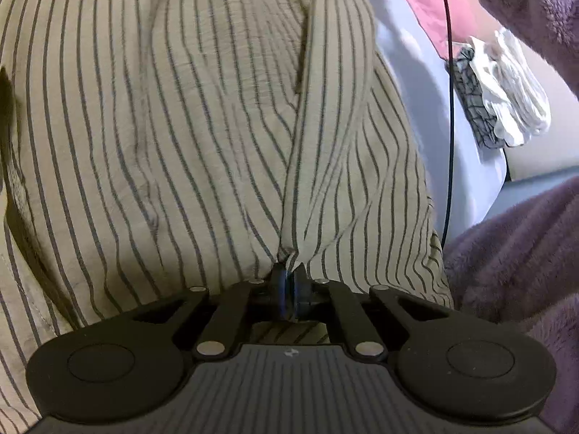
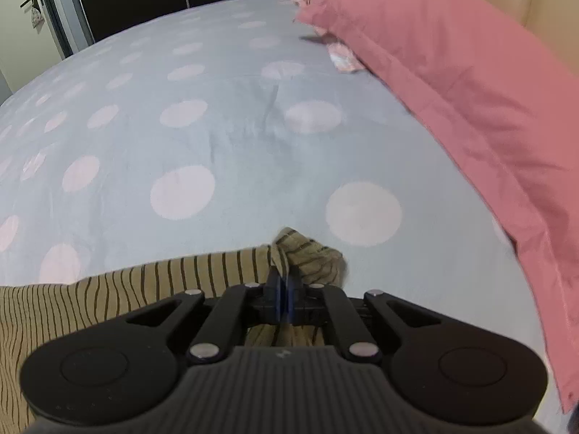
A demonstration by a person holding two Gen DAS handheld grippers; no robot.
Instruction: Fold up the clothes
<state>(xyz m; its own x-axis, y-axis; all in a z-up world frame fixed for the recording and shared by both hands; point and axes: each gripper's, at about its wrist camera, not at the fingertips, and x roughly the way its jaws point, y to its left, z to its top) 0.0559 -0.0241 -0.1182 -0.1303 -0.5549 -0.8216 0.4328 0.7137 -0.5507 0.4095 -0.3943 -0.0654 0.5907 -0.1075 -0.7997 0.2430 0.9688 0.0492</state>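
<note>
Garment: tan striped shirt point(image 1: 188, 115), fills the left wrist view; in the right wrist view its edge lies near, on the dotted bed sheet point(image 2: 224, 137).
Left claw point(image 1: 289, 289): pressed together on a gathered pleat of the cloth.
Right claw point(image 2: 284, 296): pinching a bunched corner, near the pink pillow point(image 2: 470, 83).
Handling: judged light, thin and limp; creases easily and sags between holds.
Grip points: hems or corners, cloth kept taut between claws.
Lift: possibly hanging off the bed; view too close.
Right side: purple fleece sleeve point(image 1: 514, 260).
</note>
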